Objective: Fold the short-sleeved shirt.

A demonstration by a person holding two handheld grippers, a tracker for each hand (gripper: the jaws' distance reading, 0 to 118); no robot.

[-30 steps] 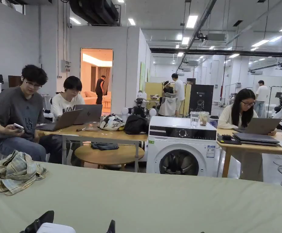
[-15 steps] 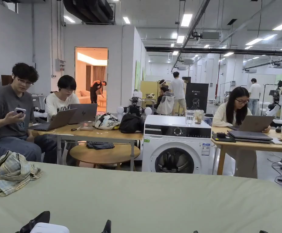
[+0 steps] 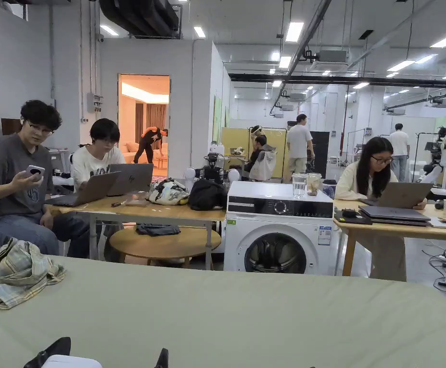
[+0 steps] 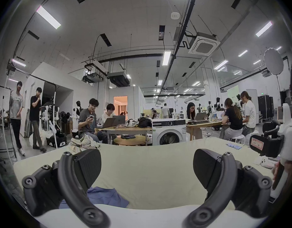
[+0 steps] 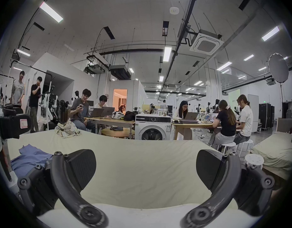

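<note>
Since a second ago the person's head has turned a little left and the left gripper has sunk lower at the bottom edge of the head view, while a walker in the background has crossed rightward. Nearest the person, a crumpled blue short-sleeved shirt lies on the pale green sheet-covered bed, bunched rather than spread, so I judge folding has not begun. From the left gripper view the blue cloth sits just below and beside the left gripper's inner jaw, not between the jaws; both jaws stand wide apart on nothing. Likewise the right gripper hangs over bare sheet with its jaws spread, the shirt off to its left. Farther back, a rumpled plaid shirt rests near the bed's far left corner, probably set aside.
</note>
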